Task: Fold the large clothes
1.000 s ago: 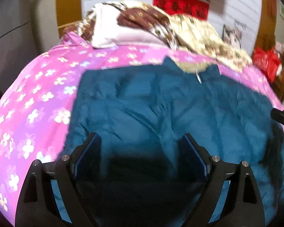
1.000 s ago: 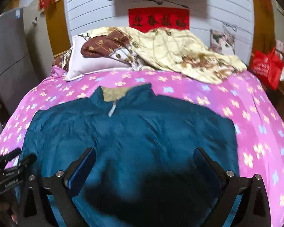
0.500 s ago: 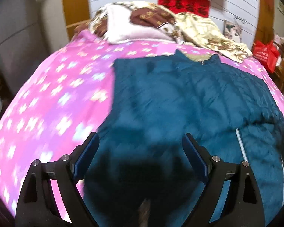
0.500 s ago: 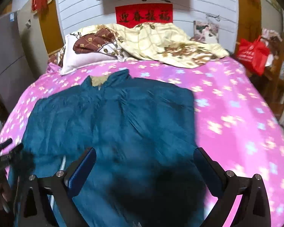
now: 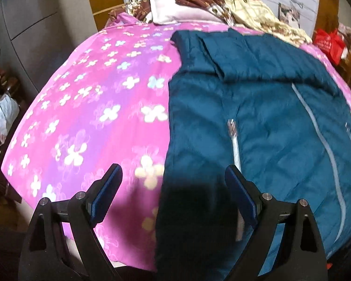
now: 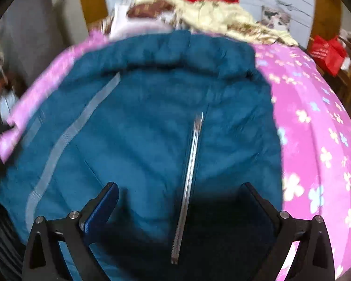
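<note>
A large teal padded jacket point(image 5: 257, 107) lies flat on a pink flowered bedspread point(image 5: 93, 107), with its silver zip point(image 5: 235, 145) and grey seam tapes showing. A folded layer lies across its far part. My left gripper point(image 5: 173, 182) is open and empty over the jacket's left edge near the bed's front. In the right wrist view, the jacket point(image 6: 152, 121) fills the frame, its zip point(image 6: 189, 171) running toward me. My right gripper point(image 6: 180, 199) is open and empty just above the jacket's near hem.
Pillows and a yellow quilt point(image 5: 252, 11) are heaped at the head of the bed. A red bag point(image 5: 330, 44) stands at the right of the bed. Grey cabinets point(image 5: 28, 30) and bags stand at the left. Bare bedspread point(image 6: 316, 140) lies right of the jacket.
Both grippers have swung inward and lower toward the jacket's near hem. The jacket now lies narrower, with the zip and seam tapes exposed. The right wrist view is blurred by motion.
</note>
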Tool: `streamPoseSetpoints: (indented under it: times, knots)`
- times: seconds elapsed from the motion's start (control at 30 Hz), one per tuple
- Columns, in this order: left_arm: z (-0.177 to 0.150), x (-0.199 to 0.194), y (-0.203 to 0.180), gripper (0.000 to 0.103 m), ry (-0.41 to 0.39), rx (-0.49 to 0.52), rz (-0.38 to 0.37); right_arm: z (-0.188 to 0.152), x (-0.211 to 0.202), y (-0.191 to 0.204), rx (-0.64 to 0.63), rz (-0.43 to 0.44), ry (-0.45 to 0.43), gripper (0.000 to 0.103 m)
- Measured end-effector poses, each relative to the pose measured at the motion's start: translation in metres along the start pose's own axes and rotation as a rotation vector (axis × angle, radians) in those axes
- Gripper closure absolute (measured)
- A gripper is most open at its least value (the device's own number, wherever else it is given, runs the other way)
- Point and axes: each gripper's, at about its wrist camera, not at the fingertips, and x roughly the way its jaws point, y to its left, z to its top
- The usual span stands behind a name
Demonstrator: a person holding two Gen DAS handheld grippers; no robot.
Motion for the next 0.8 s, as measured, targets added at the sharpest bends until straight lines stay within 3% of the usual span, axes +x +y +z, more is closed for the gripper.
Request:
streamPoseSetpoints:
  times: [0.13, 0.23, 0.27, 0.33, 0.5, 0.8]
  knots:
    - [-0.016, 0.028, -0.001, 0.014, 0.058, -0.016, -0.028, -0.012, -0.002, -0.006, 0.026, 0.021, -0.096, 0.0]
    - [-0.023, 0.034, 0.004, 0.012, 0.042, -0.075, -0.069, -0.014, 0.0, -0.003, 0.02, 0.005, -0.101, 0.0]
    - [-0.024, 0.036, 0.008, 0.007, 0.041, -0.097, -0.078, -0.013, 0.0, -0.003, 0.019, 0.001, -0.1, 0.0]
    - [-0.027, 0.037, 0.009, 0.001, 0.011, -0.102, -0.062, -0.013, 0.001, -0.003, 0.017, -0.008, -0.098, 0.0]
    - [-0.042, 0.032, 0.008, 0.0, -0.102, -0.106, -0.051, -0.014, -0.001, 0.002, 0.01, -0.028, -0.106, 0.0]
    - [-0.039, 0.036, 0.009, 0.0, -0.116, -0.11, -0.051, -0.017, -0.001, 0.003, 0.013, -0.036, -0.125, 0.0]
